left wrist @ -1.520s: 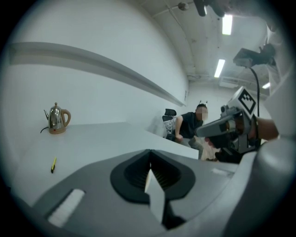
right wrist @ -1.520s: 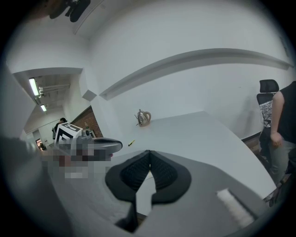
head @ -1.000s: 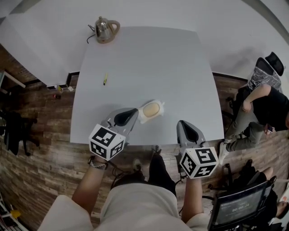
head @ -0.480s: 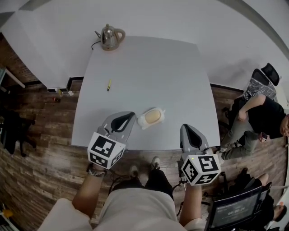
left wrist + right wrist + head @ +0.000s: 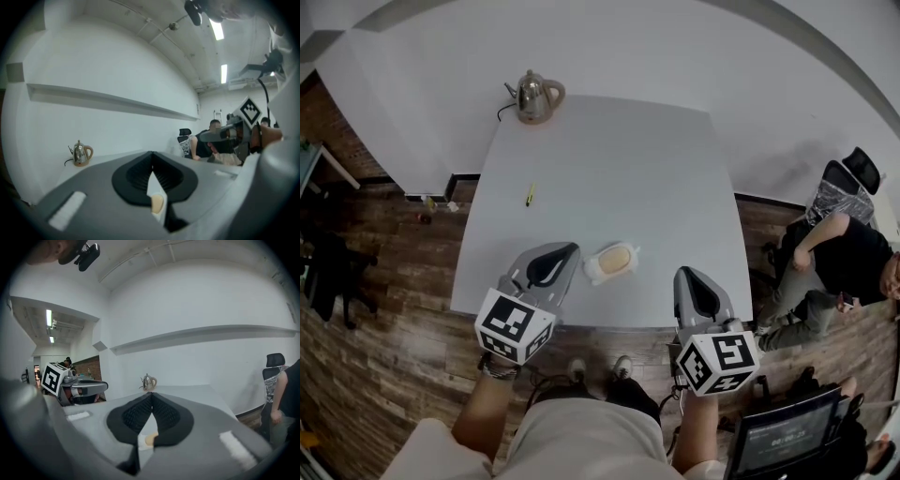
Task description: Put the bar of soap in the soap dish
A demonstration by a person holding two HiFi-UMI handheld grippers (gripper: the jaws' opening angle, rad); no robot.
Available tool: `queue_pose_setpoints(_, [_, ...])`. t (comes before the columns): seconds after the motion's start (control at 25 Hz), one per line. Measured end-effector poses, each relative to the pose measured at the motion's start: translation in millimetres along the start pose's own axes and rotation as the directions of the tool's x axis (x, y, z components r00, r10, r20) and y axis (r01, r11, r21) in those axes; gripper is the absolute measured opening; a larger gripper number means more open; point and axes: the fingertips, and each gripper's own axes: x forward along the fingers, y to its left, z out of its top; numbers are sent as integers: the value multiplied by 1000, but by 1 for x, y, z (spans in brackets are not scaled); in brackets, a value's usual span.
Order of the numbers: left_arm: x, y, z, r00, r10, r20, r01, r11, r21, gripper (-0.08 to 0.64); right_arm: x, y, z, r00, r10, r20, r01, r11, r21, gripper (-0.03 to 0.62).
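- The pale grey table [image 5: 609, 159] is square, set against a white wall, and both claws are held over its near edge.
- The left claw [image 5: 570, 249] has its jaws pressed together with nothing between them. In the left gripper view the black pads meet at the tip [image 5: 151, 153].
- The right claw [image 5: 684, 272] is closed the same way and is also empty; its pads touch at the tip [image 5: 151, 394].
- Each claw carries a cube with black-and-white square patterns.
- A shiny metal kettle [image 5: 534, 97] stands at the far left corner, well apart from everything else.
- The soap dish [image 5: 593, 270] is white, shallow and roughly rectangular. It sits near the front edge between the two claws, just beside the left one's tip and farther from the right.
- The bar of soap [image 5: 617, 258] is a smooth, pale tan oval lying flat inside the dish. Neither claw touches it. In both gripper views it shows low in the gap beneath the closed jaws [image 5: 157, 203] [image 5: 150, 439].
- A small yellow pen [image 5: 529, 195] lies by the left edge.
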Motion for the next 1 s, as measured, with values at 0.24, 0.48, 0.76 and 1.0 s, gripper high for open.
queue_pose_setpoints(0.24, [3,-1,23,998,52,37,-53,998,30,6,2,-7,23,998,37,42,-35,999,-42,3])
queue_pose_setpoints(0.48, [7,-11,40,994,94,60,-98,994,53,6,1,-16,42,993,79,82,-75,996,-53,3])
queue_pose_setpoints(0.76, [9,-13,60,986,143,86,-153,981,119,6,3,-19,64,986,112,127,-103,992,-70,3])
queue_pose_setpoints(1.0, [8,-12,71,979,173,105,-189,966,176,6,8,-20,74,981,126,145,-113,989,-95,3])
